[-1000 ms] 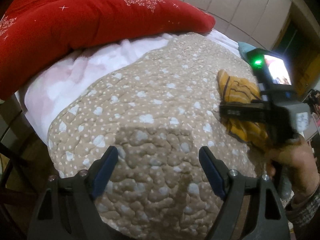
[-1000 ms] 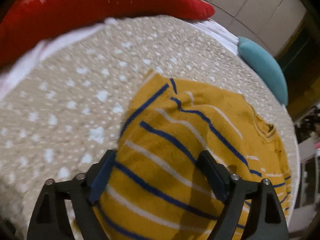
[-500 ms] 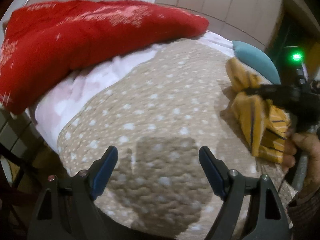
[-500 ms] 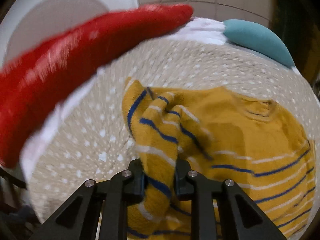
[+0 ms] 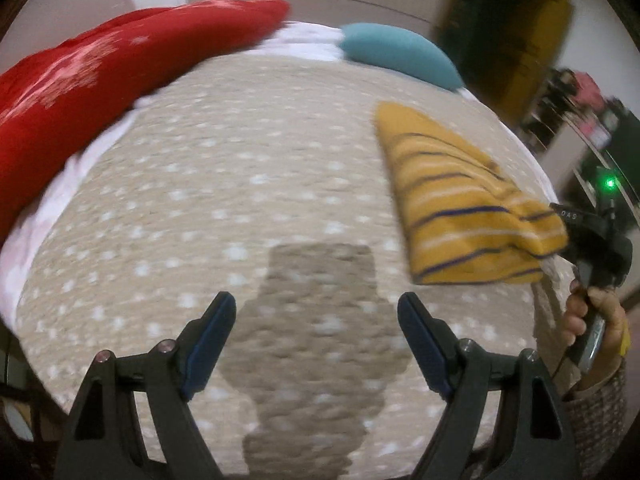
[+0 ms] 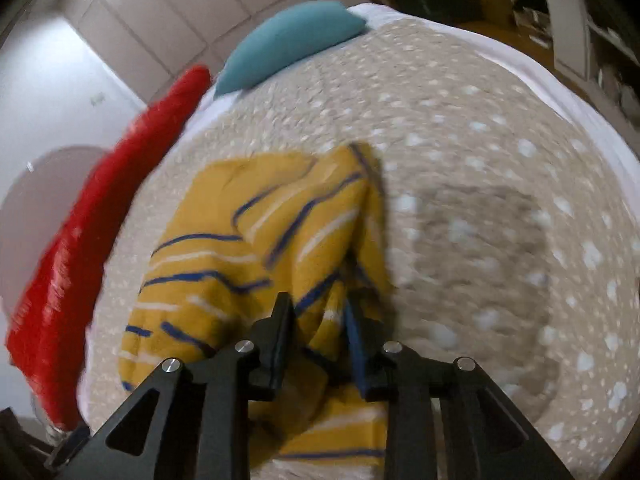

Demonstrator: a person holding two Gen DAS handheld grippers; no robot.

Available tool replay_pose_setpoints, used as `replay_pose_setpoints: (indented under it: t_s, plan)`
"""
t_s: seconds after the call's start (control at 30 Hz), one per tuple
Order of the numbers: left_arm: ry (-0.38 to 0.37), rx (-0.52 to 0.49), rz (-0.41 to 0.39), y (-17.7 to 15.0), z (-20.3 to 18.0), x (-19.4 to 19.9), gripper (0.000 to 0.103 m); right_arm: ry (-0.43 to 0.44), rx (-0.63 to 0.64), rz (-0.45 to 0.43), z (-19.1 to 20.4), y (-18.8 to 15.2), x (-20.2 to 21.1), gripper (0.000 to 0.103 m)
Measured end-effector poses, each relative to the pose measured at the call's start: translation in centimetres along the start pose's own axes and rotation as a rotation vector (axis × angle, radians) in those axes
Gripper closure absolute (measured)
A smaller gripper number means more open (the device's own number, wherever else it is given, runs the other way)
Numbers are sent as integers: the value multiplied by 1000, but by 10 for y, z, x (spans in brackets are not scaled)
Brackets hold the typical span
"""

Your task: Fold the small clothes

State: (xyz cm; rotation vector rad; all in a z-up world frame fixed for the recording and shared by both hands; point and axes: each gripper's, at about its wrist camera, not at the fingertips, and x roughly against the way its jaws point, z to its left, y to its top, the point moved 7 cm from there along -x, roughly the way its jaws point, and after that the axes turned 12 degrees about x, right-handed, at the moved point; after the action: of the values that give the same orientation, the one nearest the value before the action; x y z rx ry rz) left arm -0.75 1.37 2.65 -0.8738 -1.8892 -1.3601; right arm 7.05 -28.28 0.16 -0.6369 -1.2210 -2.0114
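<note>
A small mustard-yellow shirt with blue and white stripes (image 5: pixel 460 204) lies on the beige dotted quilt (image 5: pixel 240 200) at the right, one edge lifted. My right gripper (image 6: pixel 320 320) is shut on a bunched fold of the shirt (image 6: pixel 248 248) and holds it raised above the quilt; it also shows in the left wrist view (image 5: pixel 576 228). My left gripper (image 5: pixel 316 340) is open and empty, hovering over bare quilt to the left of the shirt.
A red cushion (image 5: pixel 100 72) lies along the bed's far left. A teal pillow (image 5: pixel 396 54) sits at the head of the bed and also shows in the right wrist view (image 6: pixel 288 44). White sheet edges the quilt (image 6: pixel 560 76). Cupboards and dark furniture stand beyond.
My right gripper closed on the shirt's edge, lifted it and carried it across to the right, folding the cloth over. My left gripper stayed open and swung its view rightward.
</note>
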Motion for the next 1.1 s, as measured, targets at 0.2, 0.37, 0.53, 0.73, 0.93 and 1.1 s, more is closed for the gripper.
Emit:
replay_pose_setpoints:
  t_s: [0.2, 0.37, 0.53, 0.73, 0.93, 1.1]
  plan:
    - [10, -83, -1, 0, -29, -3, 21, 17, -12, -141, -7, 4, 51, 48]
    - [13, -101, -25, 6, -37, 0, 21, 146, 138, -203, 52, -2, 74, 29]
    - [-25, -129, -37, 20, -60, 6, 21, 209, 255, -68, 94, -26, 28, 78]
    - [-71, -183, -80, 45, -95, 6, 19, 130, 126, 39, 44, -64, 26, 99]
    - [-95, -218, 26, 43, -139, -72, 19, 129, 71, 67, 29, -77, 20, 99]
    - [-38, -220, 116, 21, -136, -120, 19, 182, 53, 24, 20, -68, 36, 92]
